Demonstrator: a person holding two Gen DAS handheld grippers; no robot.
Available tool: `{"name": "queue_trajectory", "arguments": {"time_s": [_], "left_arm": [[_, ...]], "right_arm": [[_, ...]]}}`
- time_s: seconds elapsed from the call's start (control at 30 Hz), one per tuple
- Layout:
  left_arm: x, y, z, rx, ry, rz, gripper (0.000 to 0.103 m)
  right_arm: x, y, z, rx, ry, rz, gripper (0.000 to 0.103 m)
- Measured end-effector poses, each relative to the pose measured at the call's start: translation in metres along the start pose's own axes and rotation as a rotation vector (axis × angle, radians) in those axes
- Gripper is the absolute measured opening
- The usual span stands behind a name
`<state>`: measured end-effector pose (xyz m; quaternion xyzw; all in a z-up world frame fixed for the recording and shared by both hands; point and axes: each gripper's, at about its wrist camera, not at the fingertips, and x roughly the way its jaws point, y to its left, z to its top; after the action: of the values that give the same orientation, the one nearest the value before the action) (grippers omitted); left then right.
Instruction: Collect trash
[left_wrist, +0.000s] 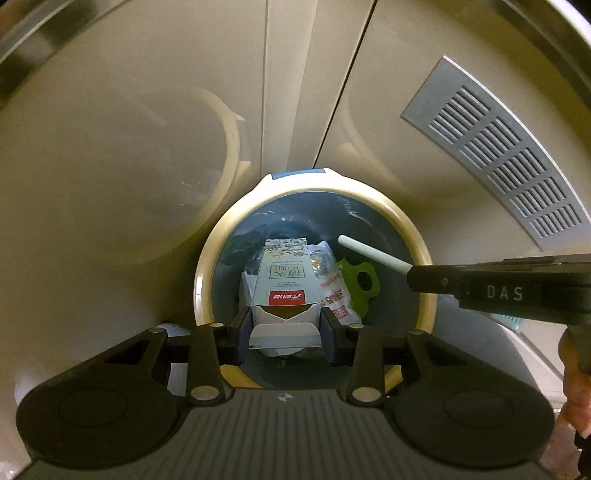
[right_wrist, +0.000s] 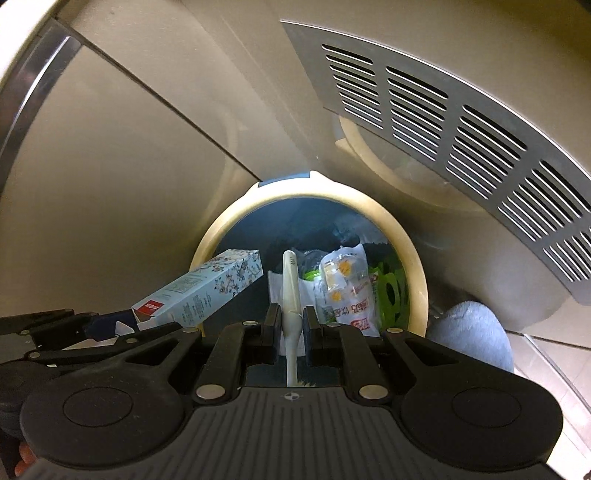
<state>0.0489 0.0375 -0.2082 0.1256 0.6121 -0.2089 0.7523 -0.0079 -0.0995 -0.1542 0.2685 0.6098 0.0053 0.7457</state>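
In the left wrist view, the left tongs (left_wrist: 287, 332) grip a pale printed carton (left_wrist: 286, 280) over the mouth of a round cream-rimmed bin (left_wrist: 413, 236) standing against beige cabinet doors (left_wrist: 129, 129) with a grey vent grille (left_wrist: 495, 147). In the right wrist view, the right tongs (right_wrist: 290, 325) clamp a white stick (right_wrist: 290, 288) above the same bin's rim, wrappers (right_wrist: 343, 288) lying inside; tiled floor (right_wrist: 546, 354) shows at right.

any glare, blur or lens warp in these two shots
Left wrist view: fisheye bends the vent grille into an arc; the bin interior is dim, the carton sharp. Right wrist view: same bowing of the vent; soft reflection of the bin rim on the glossy panel; white stick sharp.
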Motion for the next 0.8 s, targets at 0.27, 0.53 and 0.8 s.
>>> {"name": "queue_trajectory", "arguments": {"time_s": [0.27,0.53,0.8], "left_arm": [[0.007,0.011,0.01,-0.051,0.045,0.029,0.103],[-0.015,0.009,-0.013,-0.014,0.013,0.064,0.103],[-0.049,-0.001,-0.044,0.014,-0.07,0.076,0.103]], "right_arm": [[0.012,-0.011,0.01,0.097,0.038,0.031,0.064],[-0.008,-0.008,-0.012,0.086,0.047,0.028,0.078],[-0.047,0.01,-0.045,-0.004,-0.044,0.002,0.084]]}}
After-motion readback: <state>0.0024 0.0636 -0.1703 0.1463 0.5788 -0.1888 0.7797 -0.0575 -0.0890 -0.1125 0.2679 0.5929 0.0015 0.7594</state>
